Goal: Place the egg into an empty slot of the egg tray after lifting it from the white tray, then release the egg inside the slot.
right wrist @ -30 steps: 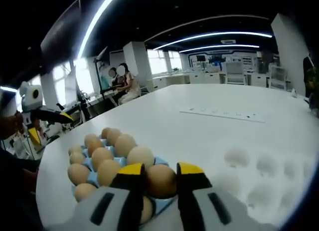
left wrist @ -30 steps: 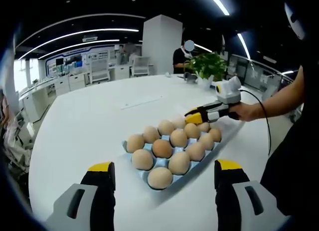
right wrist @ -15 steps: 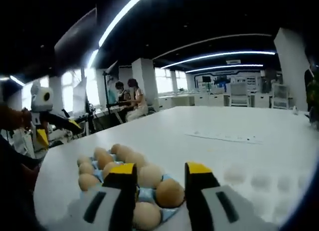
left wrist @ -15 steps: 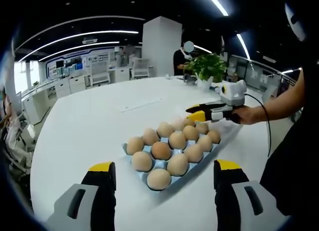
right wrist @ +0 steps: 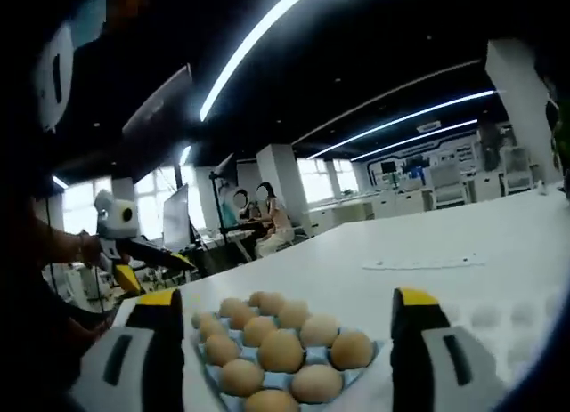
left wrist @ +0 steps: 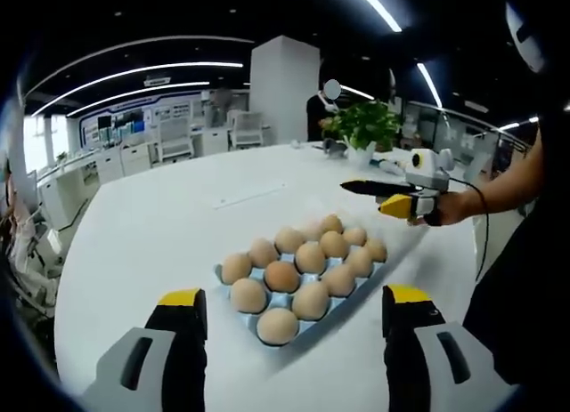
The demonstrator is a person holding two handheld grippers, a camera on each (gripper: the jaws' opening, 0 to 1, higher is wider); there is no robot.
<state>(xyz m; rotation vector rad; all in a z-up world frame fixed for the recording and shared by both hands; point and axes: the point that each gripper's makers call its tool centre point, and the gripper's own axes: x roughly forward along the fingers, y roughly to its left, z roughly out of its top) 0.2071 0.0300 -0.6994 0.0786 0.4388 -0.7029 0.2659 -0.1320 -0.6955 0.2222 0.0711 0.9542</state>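
Eggs (left wrist: 309, 262) fill the blue egg tray (left wrist: 232, 292) on the white table (left wrist: 151, 234), with bare tabletop open all around it. Right gripper (right wrist: 280, 327) hangs above the tray's far end, jaws wide apart and empty. Left gripper (left wrist: 289, 310) sits before the tray's near corner, jaws equally spread, touching nothing. Left gripper view also catches a potted plant (left wrist: 365, 123) beyond the tray.

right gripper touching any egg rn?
Apart. Left gripper view: the right gripper hangs open above the egg tray, white table showing between its fingers and the nearest eggs.
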